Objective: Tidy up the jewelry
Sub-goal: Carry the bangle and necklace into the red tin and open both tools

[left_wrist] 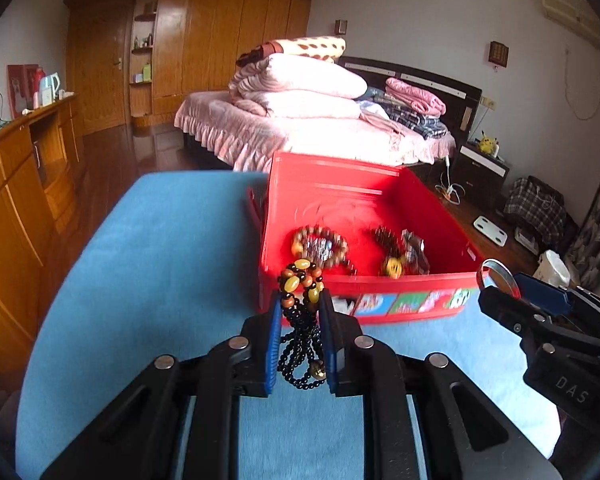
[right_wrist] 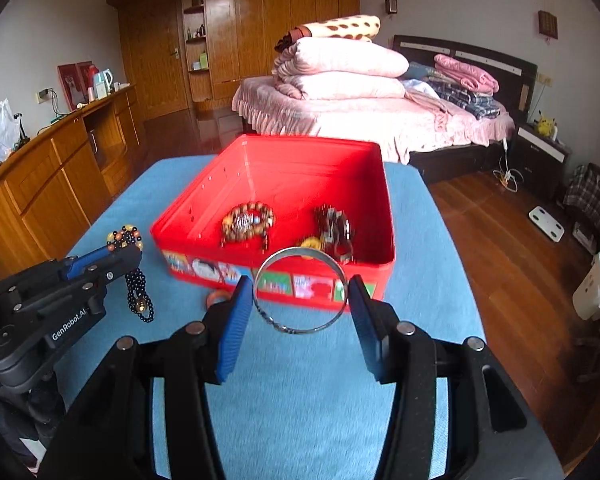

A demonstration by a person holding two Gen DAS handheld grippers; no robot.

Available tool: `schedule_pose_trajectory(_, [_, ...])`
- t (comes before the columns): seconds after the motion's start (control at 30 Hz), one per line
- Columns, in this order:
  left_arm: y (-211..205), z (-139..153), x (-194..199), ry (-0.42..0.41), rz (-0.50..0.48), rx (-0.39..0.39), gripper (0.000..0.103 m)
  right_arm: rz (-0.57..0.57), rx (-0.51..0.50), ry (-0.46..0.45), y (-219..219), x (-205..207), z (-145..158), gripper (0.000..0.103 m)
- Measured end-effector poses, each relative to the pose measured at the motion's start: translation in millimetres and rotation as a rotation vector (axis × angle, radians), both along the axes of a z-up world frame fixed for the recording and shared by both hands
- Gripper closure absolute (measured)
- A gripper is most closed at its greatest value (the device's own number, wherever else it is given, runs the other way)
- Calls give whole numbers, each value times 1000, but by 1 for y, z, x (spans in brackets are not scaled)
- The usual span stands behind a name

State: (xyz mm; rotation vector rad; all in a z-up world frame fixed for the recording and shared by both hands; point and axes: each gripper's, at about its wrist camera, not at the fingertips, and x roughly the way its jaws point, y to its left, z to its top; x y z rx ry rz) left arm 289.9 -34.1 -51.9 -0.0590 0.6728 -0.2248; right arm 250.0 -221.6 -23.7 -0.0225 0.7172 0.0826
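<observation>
My left gripper (left_wrist: pixel 300 300) is shut on a black and amber bead necklace (left_wrist: pixel 302 320), held above the blue table just in front of the red box (left_wrist: pixel 416 300). It also shows in the right wrist view (right_wrist: pixel 130 258) with the necklace (right_wrist: pixel 138 292) hanging from it. My right gripper (right_wrist: pixel 302 292) is shut on a silver bangle (right_wrist: pixel 300 320), held in front of the red box (right_wrist: pixel 204 220). The bangle also shows in the left wrist view (left_wrist: pixel 498 276). Inside the box lie a brown bead bracelet (right_wrist: pixel 246 222) and a dark pile of jewelry (right_wrist: pixel 334 228).
A small orange ring (right_wrist: pixel 216 298) lies on the blue tablecloth (right_wrist: pixel 300 400) by the box's near wall. Behind the table are a bed with pink bedding (right_wrist: pixel 360 92), a wooden cabinet (right_wrist: pixel 60 168) at left, and wooden floor (right_wrist: pixel 500 240) at right.
</observation>
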Motion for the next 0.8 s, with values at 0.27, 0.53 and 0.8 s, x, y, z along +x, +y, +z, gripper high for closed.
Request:
schedule_pose_trajectory(0.27, [-23, 30, 43, -46, -18, 19, 85, 8, 11, 2, -4, 43, 21, 55])
schedule_pose_trajectory(0.53, [-44, 6, 102, 56, -28, 41, 85, -15, 43, 109, -16, 98, -6, 55])
schedule_pose_trajectory(0.8, [-46, -15, 122, 99, -25, 57, 80, -24, 47, 150, -21, 123, -29, 53])
